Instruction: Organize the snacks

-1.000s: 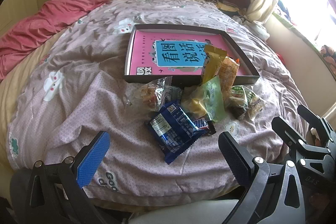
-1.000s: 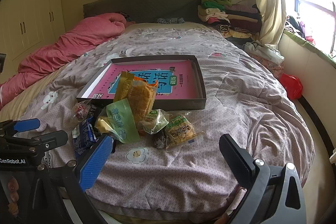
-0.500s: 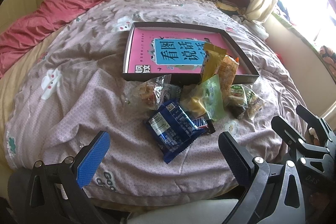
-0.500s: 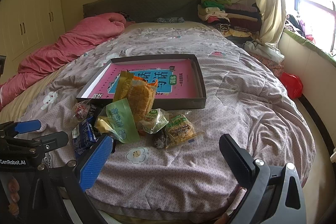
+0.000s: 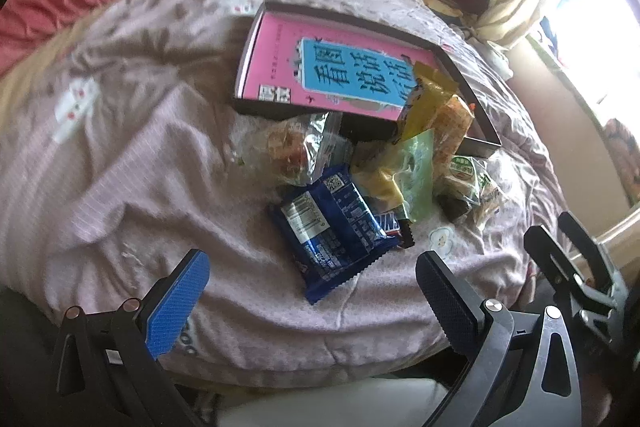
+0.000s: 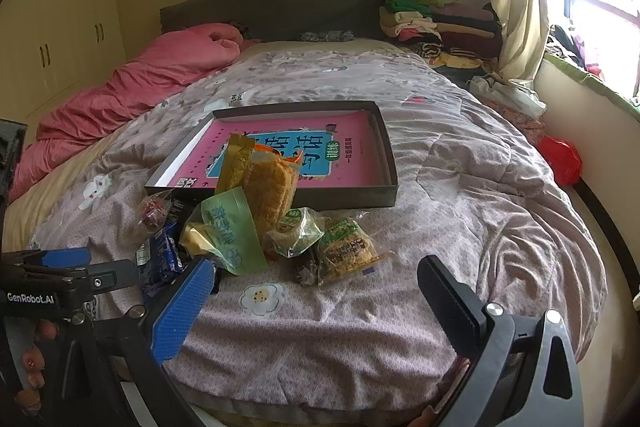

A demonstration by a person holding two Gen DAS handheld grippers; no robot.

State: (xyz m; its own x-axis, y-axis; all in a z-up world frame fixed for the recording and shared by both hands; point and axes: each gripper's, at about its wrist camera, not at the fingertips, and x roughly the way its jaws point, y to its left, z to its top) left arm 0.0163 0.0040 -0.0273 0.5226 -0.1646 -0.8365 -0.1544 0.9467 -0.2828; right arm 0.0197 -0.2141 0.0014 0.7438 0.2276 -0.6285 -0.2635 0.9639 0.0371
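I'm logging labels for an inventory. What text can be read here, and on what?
"GenRobot.AI": on the left hand-held gripper.
"看图说话": blue panel of the pink book in the box.
"训练": green badge on the book.
Blue packet, candy bar, green packets: print too small or blurred.

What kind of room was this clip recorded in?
A home bedroom, almost certainly. The snacks lie on a bed with a quilt and a dark headboard; built-in wardrobes line one wall, and folded clothes are stacked by the curtained window.
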